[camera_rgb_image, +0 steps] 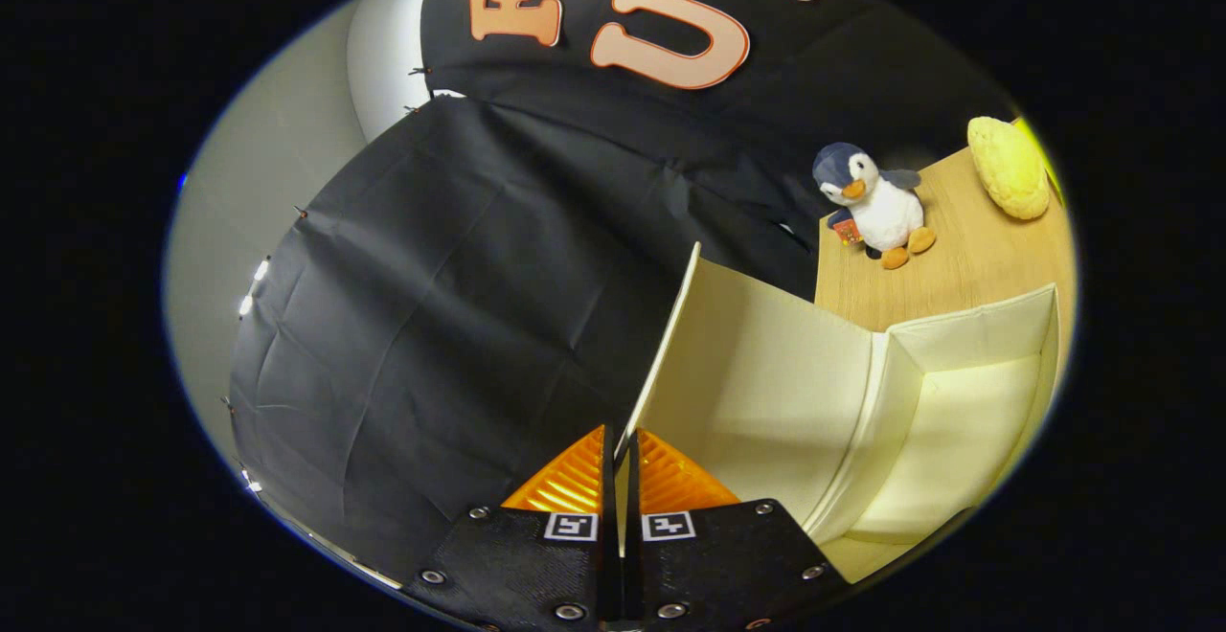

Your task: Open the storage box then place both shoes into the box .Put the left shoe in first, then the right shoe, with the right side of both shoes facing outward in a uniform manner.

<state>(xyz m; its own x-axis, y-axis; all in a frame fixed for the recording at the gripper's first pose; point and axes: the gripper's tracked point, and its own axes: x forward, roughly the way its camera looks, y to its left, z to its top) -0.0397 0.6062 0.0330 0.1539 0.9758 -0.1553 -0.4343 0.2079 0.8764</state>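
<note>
My gripper (619, 450) is shut on the edge of the storage box's cream lid (757, 373), which stands swung up and runs away from the fingers. To the right of the lid the open storage box (967, 345) shows its pale inner walls and floor, with nothing seen inside. The view is tilted, so the box and table lean to the right.
A wooden table (967, 268) lies beyond the box. On it stand a penguin plush toy (876, 206) and, farther back, a yellow bumpy cushion-like object (1008, 168). Black cloth wall hangs to the left of the lid and behind the table.
</note>
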